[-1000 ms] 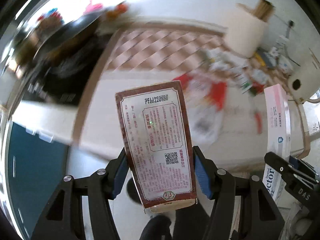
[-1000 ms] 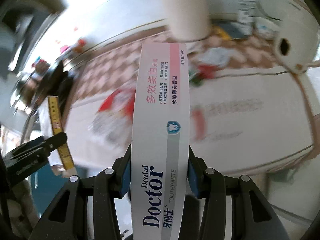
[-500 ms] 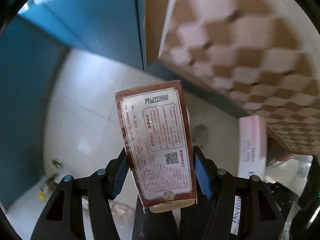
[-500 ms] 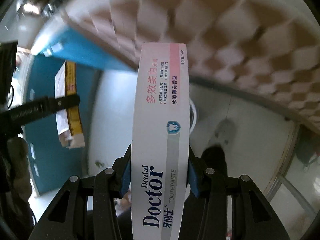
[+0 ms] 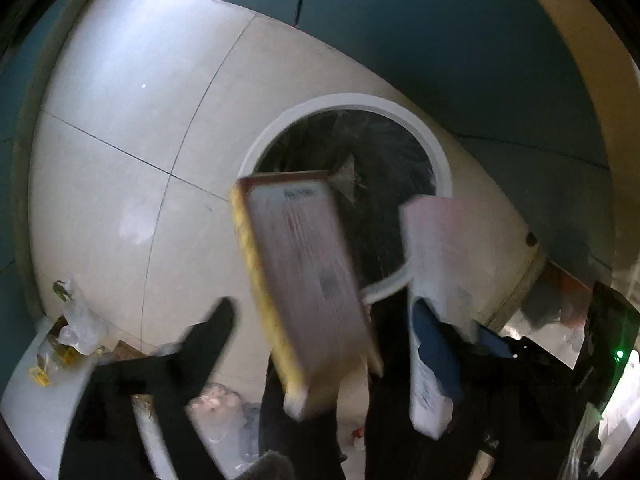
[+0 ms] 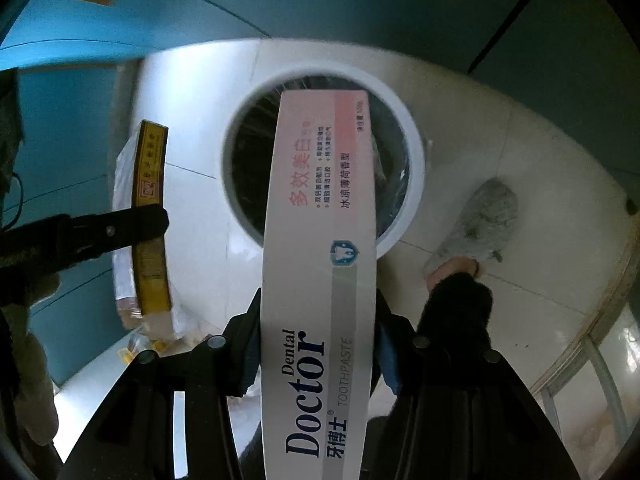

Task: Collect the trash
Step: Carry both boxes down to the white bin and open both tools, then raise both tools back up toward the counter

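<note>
Both grippers point down over a white-rimmed bin (image 5: 344, 102) lined with a black bag. My left gripper (image 5: 320, 312) is opening and stands wide. The red-bordered carton (image 5: 308, 280) is blurred and tilted between its jaws, loose from the left finger (image 5: 212, 324). In the right wrist view the white and pink toothpaste box (image 6: 320, 240) stands between the jaws of my right gripper (image 6: 318, 344), which are opening. Its pads sit just off the box's sides, and its far end hangs over the bin's mouth (image 6: 414, 152). The carton's yellow side (image 6: 150, 184) shows at the left.
The bin stands on a pale tiled floor (image 5: 120, 120) against blue cabinet fronts (image 5: 440, 40). A second white container (image 5: 48, 368) with plastic bags and scraps is at the lower left. A foot in a grey slipper (image 6: 480, 216) rests right of the bin.
Both hands dropped from table height to just above the bin. The left jaws sprang wide and the carton tilted free. The right jaws parted slightly around the toothpaste box.
</note>
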